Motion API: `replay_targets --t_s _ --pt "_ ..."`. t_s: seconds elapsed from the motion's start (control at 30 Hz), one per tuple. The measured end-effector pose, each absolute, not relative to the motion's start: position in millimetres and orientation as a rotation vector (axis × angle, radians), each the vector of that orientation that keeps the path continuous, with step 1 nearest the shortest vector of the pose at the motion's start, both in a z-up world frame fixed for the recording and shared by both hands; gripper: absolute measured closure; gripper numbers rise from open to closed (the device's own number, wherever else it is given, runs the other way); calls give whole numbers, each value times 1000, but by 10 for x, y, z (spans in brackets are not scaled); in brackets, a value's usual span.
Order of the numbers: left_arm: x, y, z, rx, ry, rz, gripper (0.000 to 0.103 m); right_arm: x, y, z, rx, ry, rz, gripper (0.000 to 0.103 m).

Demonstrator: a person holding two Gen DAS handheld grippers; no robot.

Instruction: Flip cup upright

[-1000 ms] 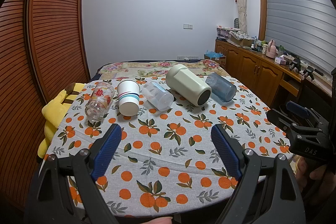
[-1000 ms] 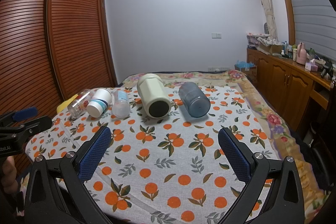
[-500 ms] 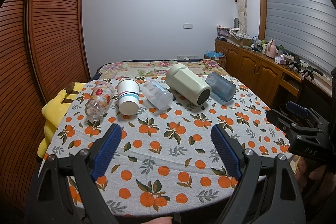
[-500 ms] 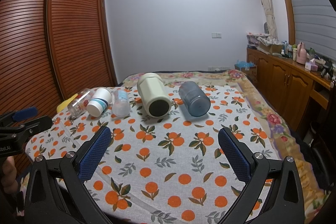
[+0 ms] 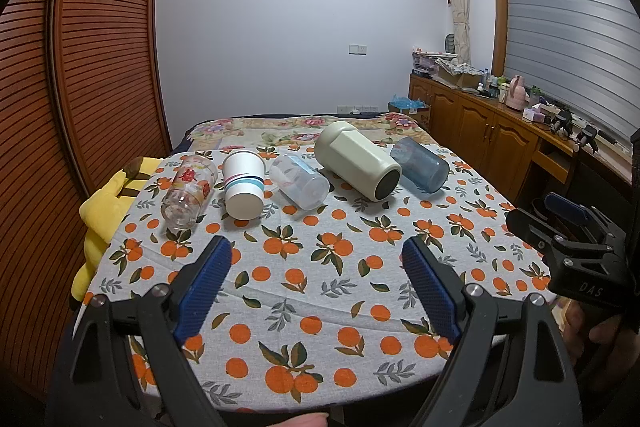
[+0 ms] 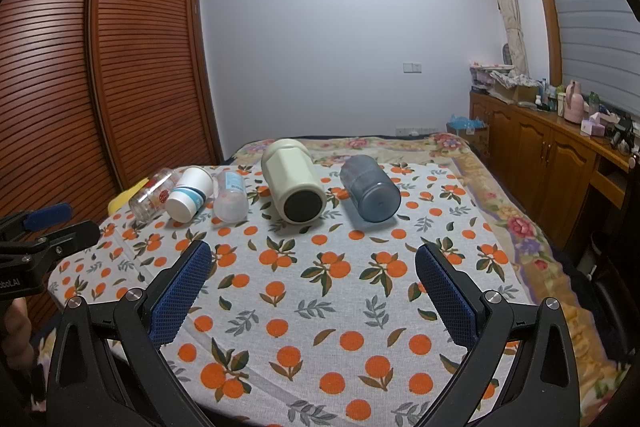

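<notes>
Several cups lie on their sides in a row across the far half of the table: a clear glass with red print (image 5: pixel 187 190) (image 6: pixel 154 194), a white paper cup with blue stripes (image 5: pixel 243 185) (image 6: pixel 189 193), a clear plastic cup (image 5: pixel 299 181) (image 6: pixel 230 197), a large cream cup (image 5: pixel 357 160) (image 6: pixel 293 181) and a blue translucent cup (image 5: pixel 420 165) (image 6: pixel 370 188). My left gripper (image 5: pixel 318 287) is open and empty over the near part of the table. My right gripper (image 6: pixel 314 293) is open and empty, well short of the cups.
The table wears an orange-print cloth (image 5: pixel 316 267). A yellow plush toy (image 5: pixel 100 211) hangs at its left edge. A wooden wardrobe (image 5: pixel 80 67) stands to the left, a cabinet with clutter (image 6: pixel 560 147) to the right. A floral bedspread (image 6: pixel 400 147) lies behind.
</notes>
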State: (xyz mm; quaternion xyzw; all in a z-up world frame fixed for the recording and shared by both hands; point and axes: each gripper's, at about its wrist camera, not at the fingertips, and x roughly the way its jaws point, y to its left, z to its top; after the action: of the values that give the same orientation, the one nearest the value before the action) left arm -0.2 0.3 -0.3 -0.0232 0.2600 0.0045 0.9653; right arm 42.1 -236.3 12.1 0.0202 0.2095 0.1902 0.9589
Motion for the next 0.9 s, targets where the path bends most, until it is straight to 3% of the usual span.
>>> replay_targets --t_s 0.9 --pt "335 -110 -99 -26 589 -31 15 642 -2459 24 45 471 382 0"
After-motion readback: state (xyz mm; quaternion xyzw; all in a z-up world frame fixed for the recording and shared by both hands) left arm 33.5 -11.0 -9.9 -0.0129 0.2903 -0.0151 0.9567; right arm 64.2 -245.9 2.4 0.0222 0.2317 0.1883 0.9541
